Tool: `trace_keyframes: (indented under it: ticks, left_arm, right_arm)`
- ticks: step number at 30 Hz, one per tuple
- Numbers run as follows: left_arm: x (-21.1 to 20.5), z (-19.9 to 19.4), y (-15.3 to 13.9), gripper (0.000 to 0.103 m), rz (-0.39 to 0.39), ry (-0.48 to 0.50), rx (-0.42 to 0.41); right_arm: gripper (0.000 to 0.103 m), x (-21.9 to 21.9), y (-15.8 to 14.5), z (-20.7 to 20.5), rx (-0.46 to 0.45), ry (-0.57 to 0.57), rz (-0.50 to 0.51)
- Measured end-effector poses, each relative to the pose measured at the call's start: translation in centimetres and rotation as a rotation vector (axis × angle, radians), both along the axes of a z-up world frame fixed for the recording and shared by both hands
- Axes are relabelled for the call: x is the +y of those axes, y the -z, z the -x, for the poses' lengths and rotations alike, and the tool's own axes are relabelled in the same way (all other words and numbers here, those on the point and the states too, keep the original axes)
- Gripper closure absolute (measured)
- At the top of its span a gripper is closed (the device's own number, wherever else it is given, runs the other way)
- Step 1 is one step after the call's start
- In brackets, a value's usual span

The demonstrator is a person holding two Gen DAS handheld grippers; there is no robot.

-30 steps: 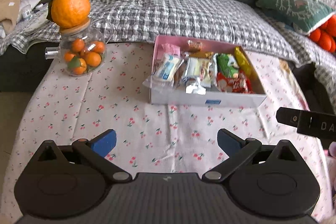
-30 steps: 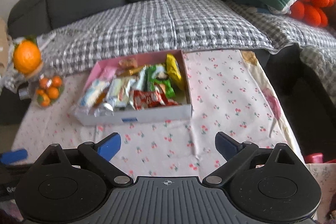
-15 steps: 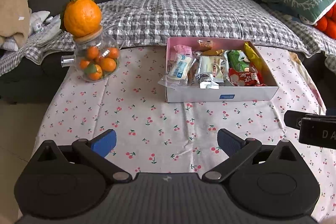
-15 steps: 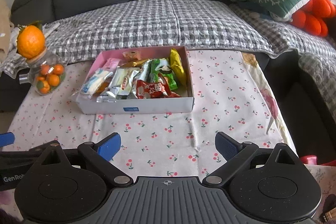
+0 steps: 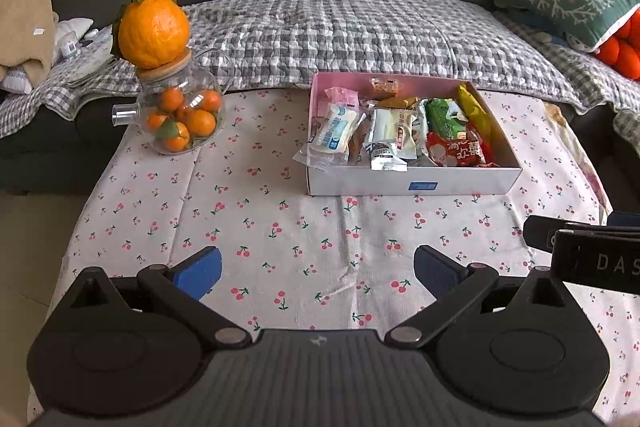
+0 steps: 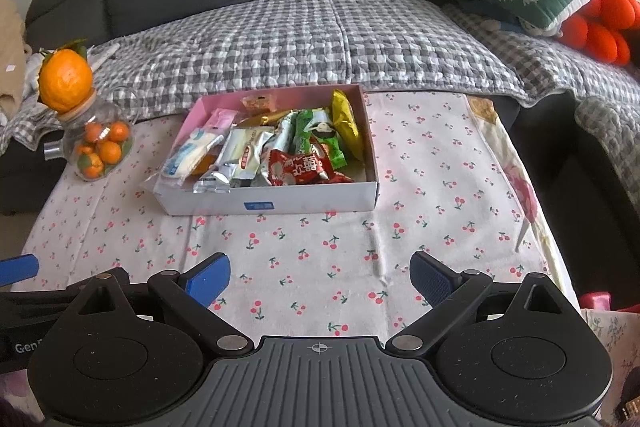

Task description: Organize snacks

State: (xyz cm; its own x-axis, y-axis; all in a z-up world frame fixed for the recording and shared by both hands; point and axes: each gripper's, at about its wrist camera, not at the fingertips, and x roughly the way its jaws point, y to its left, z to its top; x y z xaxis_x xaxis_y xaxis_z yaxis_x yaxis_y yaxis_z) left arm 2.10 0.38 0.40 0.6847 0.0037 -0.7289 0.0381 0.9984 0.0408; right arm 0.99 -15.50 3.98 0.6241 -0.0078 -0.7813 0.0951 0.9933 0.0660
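Observation:
A white box with a pink inside (image 5: 414,183) (image 6: 272,201) stands on the cherry-print tablecloth, full of wrapped snacks: a red pack (image 5: 456,151) (image 6: 298,167), a green pack (image 5: 444,117) (image 6: 316,131), a yellow pack (image 5: 474,109) (image 6: 346,121), silver and white packs (image 5: 390,135) (image 6: 240,155). My left gripper (image 5: 318,271) is open and empty, well short of the box. My right gripper (image 6: 320,277) is open and empty too, near the table's front edge.
A glass teapot of small oranges (image 5: 182,119) (image 6: 96,151) with a big orange on its lid (image 5: 154,31) stands at the table's far left. A grey sofa with a checked blanket (image 5: 360,31) lies behind. The right gripper's body (image 5: 592,251) shows at the right.
Both grippers have pulled back and risen from the table, so the box looks farther off and more centred. Both stayed open and empty.

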Motion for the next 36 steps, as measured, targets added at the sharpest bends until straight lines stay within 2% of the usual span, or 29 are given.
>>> trace_keyframes:
  ticks: [36]
  left_arm:
    - [0.05, 0.08, -0.12, 0.001, 0.012, -0.002, 0.005]
  right_arm:
    - [0.005, -0.06, 0.34, -0.12, 0.013, 0.006, 0.003]
